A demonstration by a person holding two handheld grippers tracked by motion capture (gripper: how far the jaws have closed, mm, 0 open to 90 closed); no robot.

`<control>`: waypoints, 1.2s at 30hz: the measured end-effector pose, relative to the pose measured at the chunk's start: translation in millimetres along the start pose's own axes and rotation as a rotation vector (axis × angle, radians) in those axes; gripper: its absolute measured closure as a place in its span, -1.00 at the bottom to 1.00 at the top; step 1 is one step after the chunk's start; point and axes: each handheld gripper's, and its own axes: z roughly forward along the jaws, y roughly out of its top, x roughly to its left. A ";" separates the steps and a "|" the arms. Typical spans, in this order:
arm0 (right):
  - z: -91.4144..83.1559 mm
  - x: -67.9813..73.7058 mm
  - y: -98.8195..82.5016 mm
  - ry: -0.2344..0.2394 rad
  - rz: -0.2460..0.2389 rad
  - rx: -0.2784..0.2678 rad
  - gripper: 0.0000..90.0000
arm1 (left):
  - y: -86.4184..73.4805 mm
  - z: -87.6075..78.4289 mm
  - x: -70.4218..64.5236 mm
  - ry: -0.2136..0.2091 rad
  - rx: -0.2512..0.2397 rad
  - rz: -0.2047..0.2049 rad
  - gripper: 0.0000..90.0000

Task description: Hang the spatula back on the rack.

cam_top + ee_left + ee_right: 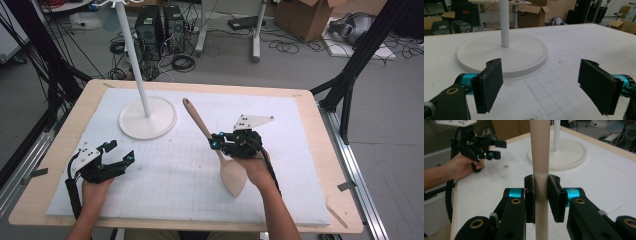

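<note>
Wooden spoon [220, 150] clear of the mat, right gripper [216, 141] clenched on its handle, bowl hanging toward the person. Keep that squeeze firm and the handle steady nearing the white stand [147, 117]. Left gripper [118, 152] rests, jaws spread, holding nothing.

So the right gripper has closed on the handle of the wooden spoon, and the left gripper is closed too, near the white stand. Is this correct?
Not quite. The left gripper is open: the left gripper view shows its jaws wide apart with nothing between them, facing the white stand. The rest holds: the right gripper has closed on the handle of the wooden spoon.
</note>
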 end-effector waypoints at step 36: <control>-8.8 3.9 45.1 0.004 -0.018 -0.100 0.71 | 0.1 0.1 -0.6 0.000 0.003 0.007 -0.54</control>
